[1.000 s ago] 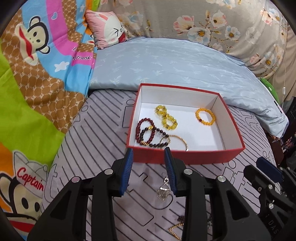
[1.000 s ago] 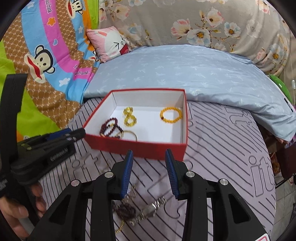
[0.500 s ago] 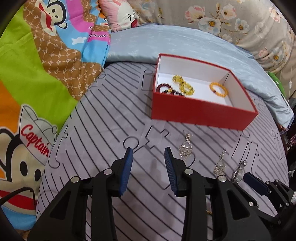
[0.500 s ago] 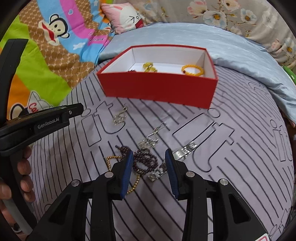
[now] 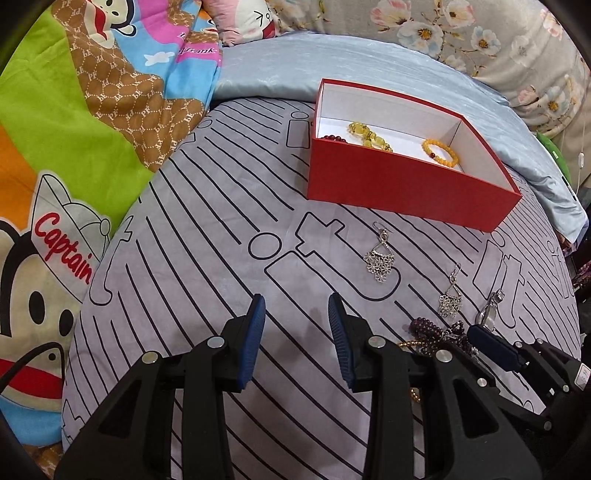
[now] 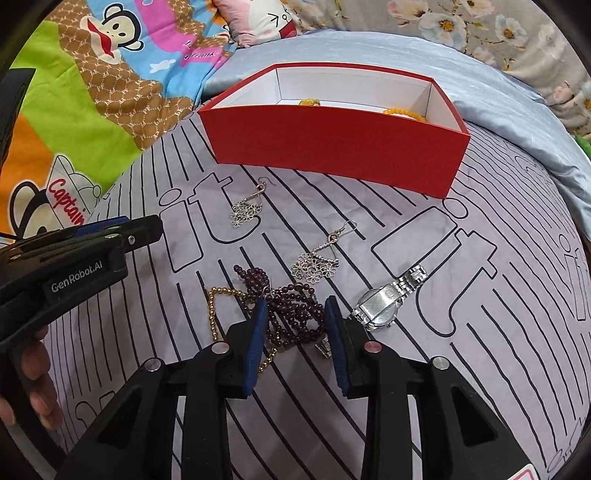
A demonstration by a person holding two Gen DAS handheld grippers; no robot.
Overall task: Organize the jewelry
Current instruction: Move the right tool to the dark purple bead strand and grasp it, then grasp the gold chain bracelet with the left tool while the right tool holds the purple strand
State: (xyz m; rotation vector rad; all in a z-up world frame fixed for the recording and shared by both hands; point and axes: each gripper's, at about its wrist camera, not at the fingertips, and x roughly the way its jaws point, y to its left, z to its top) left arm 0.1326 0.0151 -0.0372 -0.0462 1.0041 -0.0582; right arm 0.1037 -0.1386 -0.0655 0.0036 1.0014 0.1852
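My right tool [image 6: 295, 314], open and empty, straddles the tangled dark purple bead strand [image 6: 291, 314]; the gold bead chain [image 6: 218, 310] at 9 o'clock may snag.

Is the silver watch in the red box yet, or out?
Out. The silver watch lies on the striped cover, nearer the camera than the red box.

Striped grey bedspread [image 5: 207, 236], pale blue quilt [image 5: 280, 55], cartoon monkey blanket [image 5: 74, 122], floral sheet [image 5: 461, 33] behind.
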